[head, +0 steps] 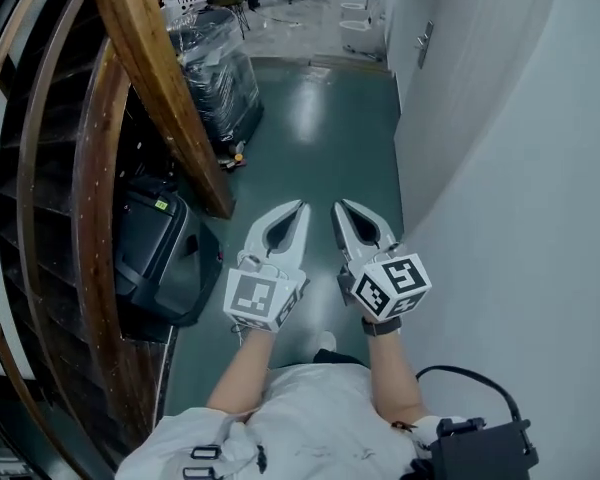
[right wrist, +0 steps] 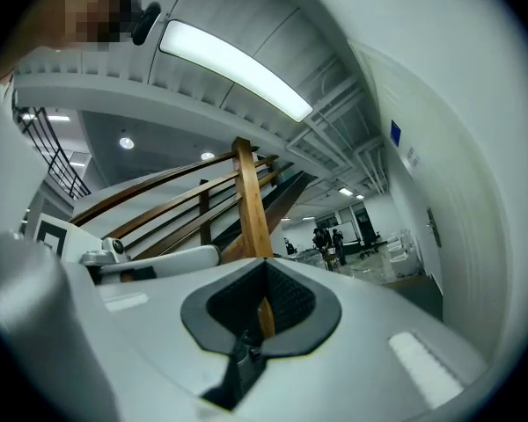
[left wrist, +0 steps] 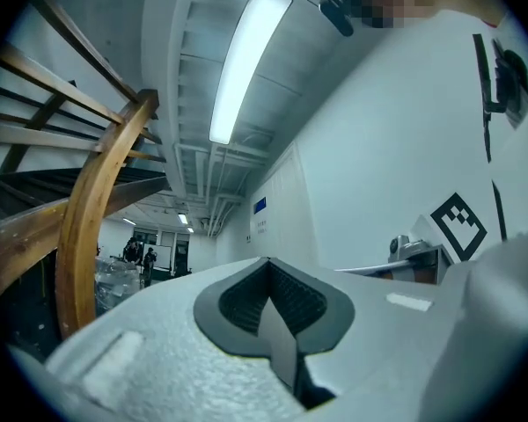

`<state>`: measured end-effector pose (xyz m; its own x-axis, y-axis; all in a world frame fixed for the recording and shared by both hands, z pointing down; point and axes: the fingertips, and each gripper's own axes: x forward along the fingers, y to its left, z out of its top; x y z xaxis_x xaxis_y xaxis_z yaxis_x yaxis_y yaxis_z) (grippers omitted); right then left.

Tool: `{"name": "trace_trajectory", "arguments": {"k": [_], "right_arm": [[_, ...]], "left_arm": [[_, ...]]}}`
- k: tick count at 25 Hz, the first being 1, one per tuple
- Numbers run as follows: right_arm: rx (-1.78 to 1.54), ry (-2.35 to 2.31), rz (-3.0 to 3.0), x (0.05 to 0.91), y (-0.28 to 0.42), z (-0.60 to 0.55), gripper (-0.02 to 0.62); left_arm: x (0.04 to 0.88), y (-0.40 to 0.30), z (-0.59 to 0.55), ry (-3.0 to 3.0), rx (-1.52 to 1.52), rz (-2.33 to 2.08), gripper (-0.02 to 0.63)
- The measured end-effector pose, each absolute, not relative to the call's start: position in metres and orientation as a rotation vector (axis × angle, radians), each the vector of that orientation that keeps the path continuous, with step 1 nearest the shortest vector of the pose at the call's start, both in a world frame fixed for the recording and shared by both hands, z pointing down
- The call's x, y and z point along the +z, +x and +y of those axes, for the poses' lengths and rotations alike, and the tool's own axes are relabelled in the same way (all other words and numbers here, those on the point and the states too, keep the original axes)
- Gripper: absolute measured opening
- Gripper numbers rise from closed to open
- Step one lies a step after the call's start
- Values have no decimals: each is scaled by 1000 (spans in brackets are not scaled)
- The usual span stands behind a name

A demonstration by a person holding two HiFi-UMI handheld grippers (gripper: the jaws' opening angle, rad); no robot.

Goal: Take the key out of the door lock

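I hold both grippers side by side at waist height over a green corridor floor (head: 310,138), pointing down the corridor. My left gripper (head: 299,208) has its jaws together with nothing between them, as the left gripper view (left wrist: 268,266) also shows. My right gripper (head: 340,208) is likewise shut and empty, its closed tips in the right gripper view (right wrist: 266,269). A door with a metal handle (head: 423,42) stands in the right-hand wall far ahead, well beyond both grippers. No key or keyhole shows at this distance.
A curved wooden staircase (head: 155,78) fills the left side. A black case (head: 155,258) lies at its foot and a plastic-wrapped load (head: 216,68) stands farther on. The white wall (head: 520,188) runs close on my right. People and chairs stand at the far end.
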<state>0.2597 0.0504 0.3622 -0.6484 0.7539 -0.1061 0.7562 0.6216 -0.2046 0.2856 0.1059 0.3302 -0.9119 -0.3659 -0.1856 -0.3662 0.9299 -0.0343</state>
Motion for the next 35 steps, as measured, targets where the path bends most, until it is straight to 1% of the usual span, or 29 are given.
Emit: {"name": "trace_trajectory", "arguments": {"k": [4,8,13,18,23,28,35], "right_arm": [[-318,1312,2785,350,210,38,6],[-351,1345,2777,358,168,44,6],[-313,1353,2785,368,113,64,6],[-226,1298,2791,377,44,84,6],[-287,1267,2770,365,-37,121,6],[-166,1207,2768,355,-117,159,6],[-165,1150,2884,385,-209,178,6]], "left_arm": [[318,241,98,-504,-51,2889,2],[329,198,119,-388,-86,2939,2],[341,141,148,-322,-82,2953,2],[349,59,174,-410,-44,2907,2],[343,-24,198,-537,-80,2894,2],[338,-99,230,-593,-127,2875,2],[379,-197,261,-606,-18,2978,2]]}}
